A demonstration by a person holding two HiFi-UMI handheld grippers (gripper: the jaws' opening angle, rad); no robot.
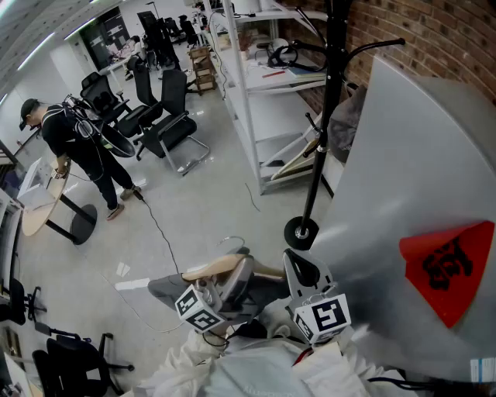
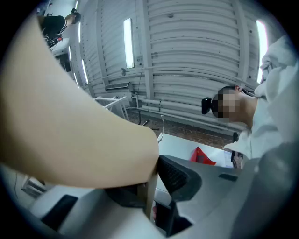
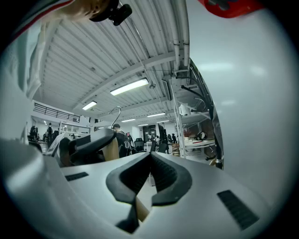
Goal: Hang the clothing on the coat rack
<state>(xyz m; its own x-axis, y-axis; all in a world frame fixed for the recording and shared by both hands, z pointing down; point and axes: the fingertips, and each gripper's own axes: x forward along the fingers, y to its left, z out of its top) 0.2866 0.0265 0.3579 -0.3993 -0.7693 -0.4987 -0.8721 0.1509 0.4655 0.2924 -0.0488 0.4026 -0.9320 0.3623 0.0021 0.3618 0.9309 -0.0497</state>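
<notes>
Low, left claw clamps wooden hanger; right claw beside, tilted up.

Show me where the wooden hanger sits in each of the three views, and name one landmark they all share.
Head view: the wooden hanger is low centre, just above the white clothing.
Left gripper view: it fills the left half as a big tan shape.
Right gripper view: left of centre, a small tan piece with its metal hook curving up above it.
Shared landmark: the red paper on the grey board.
</notes>
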